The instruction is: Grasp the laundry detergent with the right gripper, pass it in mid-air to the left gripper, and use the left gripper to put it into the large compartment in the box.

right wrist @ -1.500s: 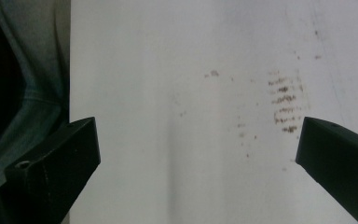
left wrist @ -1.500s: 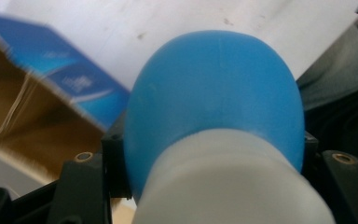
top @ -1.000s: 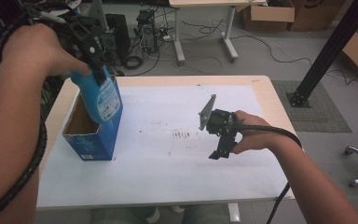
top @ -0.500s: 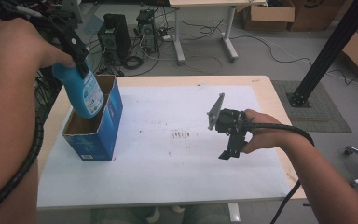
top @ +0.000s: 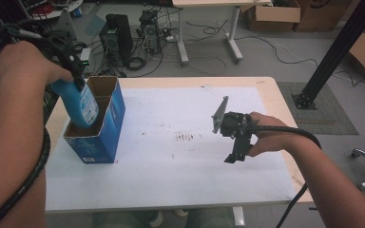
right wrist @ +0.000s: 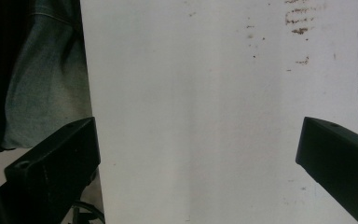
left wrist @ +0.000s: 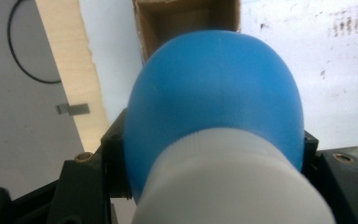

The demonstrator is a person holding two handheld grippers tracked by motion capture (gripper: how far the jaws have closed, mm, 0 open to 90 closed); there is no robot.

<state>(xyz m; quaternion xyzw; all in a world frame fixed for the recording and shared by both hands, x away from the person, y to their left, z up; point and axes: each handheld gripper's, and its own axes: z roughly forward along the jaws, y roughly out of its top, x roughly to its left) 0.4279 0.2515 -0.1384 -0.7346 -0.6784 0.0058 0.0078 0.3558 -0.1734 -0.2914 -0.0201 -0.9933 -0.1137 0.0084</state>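
A blue bottle (top: pixel 81 105) with a white label and white cap (left wrist: pixel 223 186) hangs tilted, its lower end inside the open blue cardboard box (top: pixel 103 124) at the table's left. My left gripper (top: pixel 73 71) is shut on the bottle's neck, above the box. In the left gripper view the bottle (left wrist: pixel 214 98) covers the middle, with the box's brown inside (left wrist: pixel 186 18) beyond it. My right gripper (top: pixel 235 153) hovers over the right half of the white table sheet, jaws pointing down and toward me. In the right gripper view it (right wrist: pixel 198 154) stands open, nothing between its jaws.
The white sheet (top: pixel 171 152) covers the wooden table (top: pixel 275 95) and carries brown smudges (top: pixel 185 137) near its middle. Beyond the table are computer towers (top: pixel 119 38), cables, another table's legs and cardboard boxes (top: pixel 271 16). A black post (top: pixel 335 52) stands at the right.
My left gripper has carried the bottle left and down, so its base has gone into the box. The right gripper has drifted slightly right and stayed open.
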